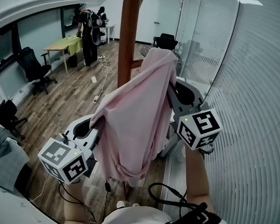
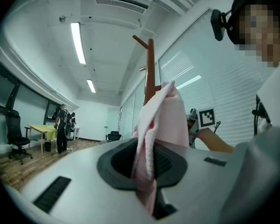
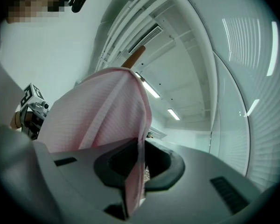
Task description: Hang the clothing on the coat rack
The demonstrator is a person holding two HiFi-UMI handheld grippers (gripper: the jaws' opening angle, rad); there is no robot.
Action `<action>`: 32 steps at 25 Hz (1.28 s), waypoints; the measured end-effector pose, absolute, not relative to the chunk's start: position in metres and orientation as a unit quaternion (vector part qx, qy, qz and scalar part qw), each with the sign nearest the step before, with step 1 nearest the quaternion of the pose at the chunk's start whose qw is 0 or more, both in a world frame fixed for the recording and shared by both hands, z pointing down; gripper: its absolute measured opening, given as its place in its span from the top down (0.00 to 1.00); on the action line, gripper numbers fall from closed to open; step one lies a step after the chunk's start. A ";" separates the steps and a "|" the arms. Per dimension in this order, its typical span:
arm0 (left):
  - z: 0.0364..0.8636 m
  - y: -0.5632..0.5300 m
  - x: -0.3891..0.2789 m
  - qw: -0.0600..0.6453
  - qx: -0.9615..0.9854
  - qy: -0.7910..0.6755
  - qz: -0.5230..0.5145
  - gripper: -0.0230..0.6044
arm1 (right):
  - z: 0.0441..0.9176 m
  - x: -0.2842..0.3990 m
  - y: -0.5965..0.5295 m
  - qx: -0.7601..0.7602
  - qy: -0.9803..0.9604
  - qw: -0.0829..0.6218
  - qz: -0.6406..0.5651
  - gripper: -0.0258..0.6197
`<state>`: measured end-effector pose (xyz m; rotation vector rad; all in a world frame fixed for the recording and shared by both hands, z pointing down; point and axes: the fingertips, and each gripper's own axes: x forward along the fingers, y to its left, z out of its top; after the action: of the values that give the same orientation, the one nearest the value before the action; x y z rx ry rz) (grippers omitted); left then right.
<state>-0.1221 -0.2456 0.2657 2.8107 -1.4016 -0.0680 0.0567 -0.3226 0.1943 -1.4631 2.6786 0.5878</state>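
Pale pink garment (image 1: pixel 135 120) is held up in the air between both grippers, in front of the brown wooden coat rack pole (image 1: pixel 129 27). Thin fabric; a fine grid weave is seen in the right gripper view (image 3: pixel 98 111). Its left edge is pulled out low toward the left gripper (image 1: pixel 94 124). From there the cloth rises diagonally to a peak at the upper right, just beside a short peg (image 1: pixel 137 63) on the pole. Loose folds hang down the middle and end in a bunched hem low in the head view. Whether the peak is caught on the peg cannot be told.

In the left gripper view the left gripper's (image 2: pixel 147 171) jaws are clamped on a bunched fold of the garment (image 2: pixel 161 120). The cloth fills the narrow gap and rises straight above it, with the rack's forked top pegs (image 2: pixel 148 55) seen behind.

The right gripper (image 1: pixel 173 88) sits higher, at the garment's right edge, close to the striped glass wall (image 1: pixel 252 78). In the right gripper view its (image 3: pixel 133 171) jaws are closed on a thin edge of the fabric, which runs down through the gap. The rest of the cloth billows up to the left, and one peg tip (image 3: pixel 134 57) shows above it.
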 end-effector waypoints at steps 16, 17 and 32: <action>0.266 -0.228 -0.118 -0.003 0.902 -0.431 -0.017 0.86 | 0.193 0.060 -0.301 -0.473 0.856 0.004 0.206 0.90; 0.266 -0.226 -0.117 0.000 0.903 -0.430 -0.019 0.86 | 0.193 0.060 -0.299 -0.471 0.857 0.002 0.208 0.90; 0.270 -0.218 -0.115 -0.002 0.905 -0.425 -0.028 0.83 | 0.197 0.065 -0.282 -0.473 0.853 -0.003 0.221 0.85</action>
<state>-0.1152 -0.2178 0.2697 2.8459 -1.3363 -0.0885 0.0646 -0.2821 0.1965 -1.4898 2.6832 0.6955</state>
